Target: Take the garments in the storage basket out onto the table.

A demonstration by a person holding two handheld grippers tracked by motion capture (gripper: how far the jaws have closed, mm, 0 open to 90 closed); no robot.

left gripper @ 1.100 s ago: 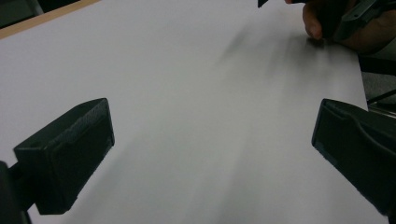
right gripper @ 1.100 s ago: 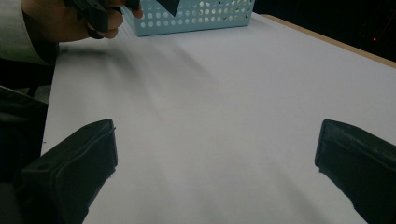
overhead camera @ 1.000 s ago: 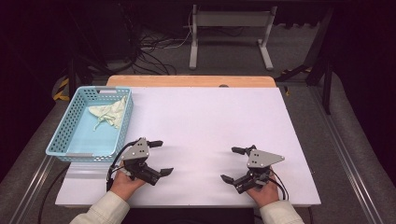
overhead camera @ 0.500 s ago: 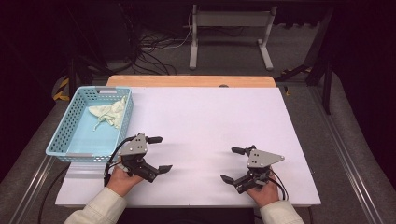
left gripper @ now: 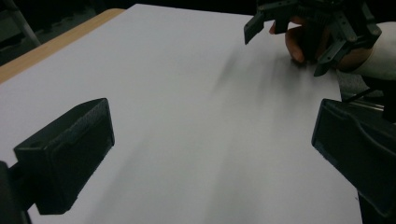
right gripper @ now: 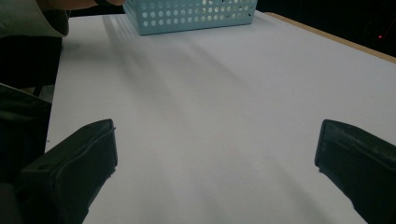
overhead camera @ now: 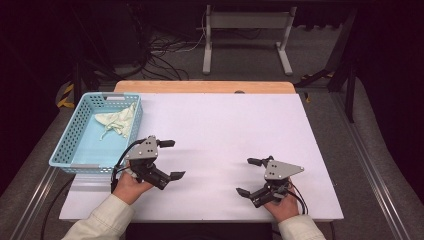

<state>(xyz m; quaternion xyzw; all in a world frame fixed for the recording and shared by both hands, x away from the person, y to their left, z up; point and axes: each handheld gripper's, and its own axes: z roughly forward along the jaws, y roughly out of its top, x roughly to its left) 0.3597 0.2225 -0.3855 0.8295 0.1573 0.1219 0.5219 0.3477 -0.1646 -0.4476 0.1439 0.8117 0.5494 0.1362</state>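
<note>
My left gripper (overhead camera: pixel 171 159) hovers over the white table top (overhead camera: pixel 225 130) near the front left, open, with nothing between its jaws. My right gripper (overhead camera: pixel 247 176) is held at the front right, also open and holding nothing. In the left gripper view its own jaws (left gripper: pixel 215 158) stand wide apart over bare white surface, and the right gripper (left gripper: pixel 317 28) and the hand that holds it show at the top right. The right gripper view looks between its spread jaws (right gripper: pixel 215 172) towards a light blue basket (right gripper: pixel 191 14).
The light blue perforated basket (overhead camera: pixel 67 137) stands at the table's left edge, just beyond my left gripper, with a crumpled pale cloth (overhead camera: pixel 117 121) inside. A wooden strip (overhead camera: pixel 200 87) runs along the far edge. Metal stand legs (overhead camera: pixel 245 45) and cables lie on the floor behind.
The left gripper has drifted a little away from the person, towards the basket. The right gripper has stayed put. Both remain open.
</note>
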